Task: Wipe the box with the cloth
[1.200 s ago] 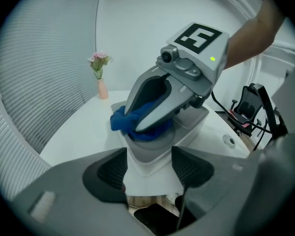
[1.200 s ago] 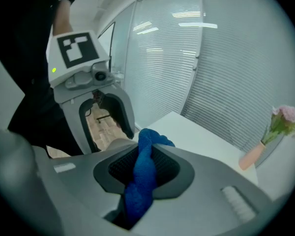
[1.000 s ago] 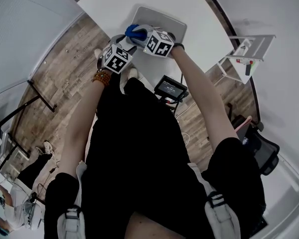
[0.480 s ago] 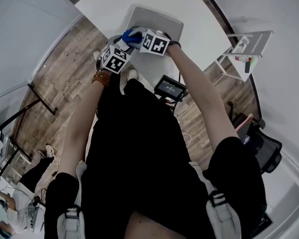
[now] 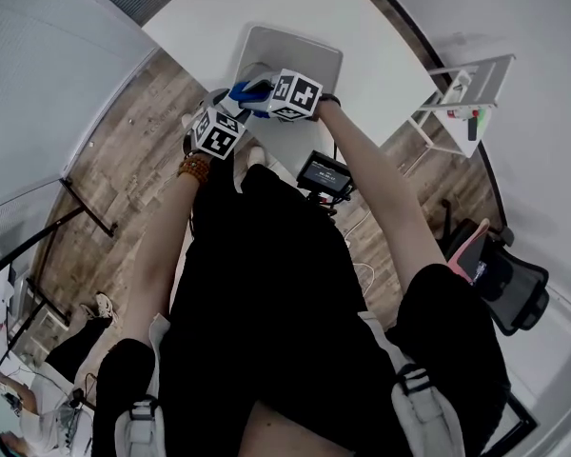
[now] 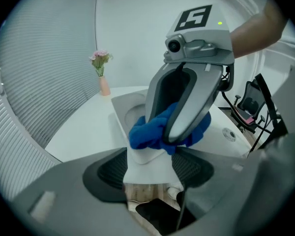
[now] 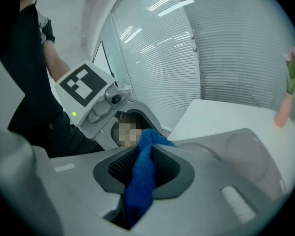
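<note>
Right gripper (image 7: 143,157) is clamped on the blue terry cloth (image 7: 139,191), pressing its bunched end against the near rim of the pale grey moulded plastic box (image 6: 122,107). The left gripper (image 6: 148,167) pinches that same end (steadying it, I judge). Smooth, round-cornered and dimpled, the box lies flat near the white table's (image 5: 205,17) edge.

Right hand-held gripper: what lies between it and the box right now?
The blue cloth: the right hand-held gripper is shut on it, and the left gripper view shows it bunched between that gripper and the white box.
</note>
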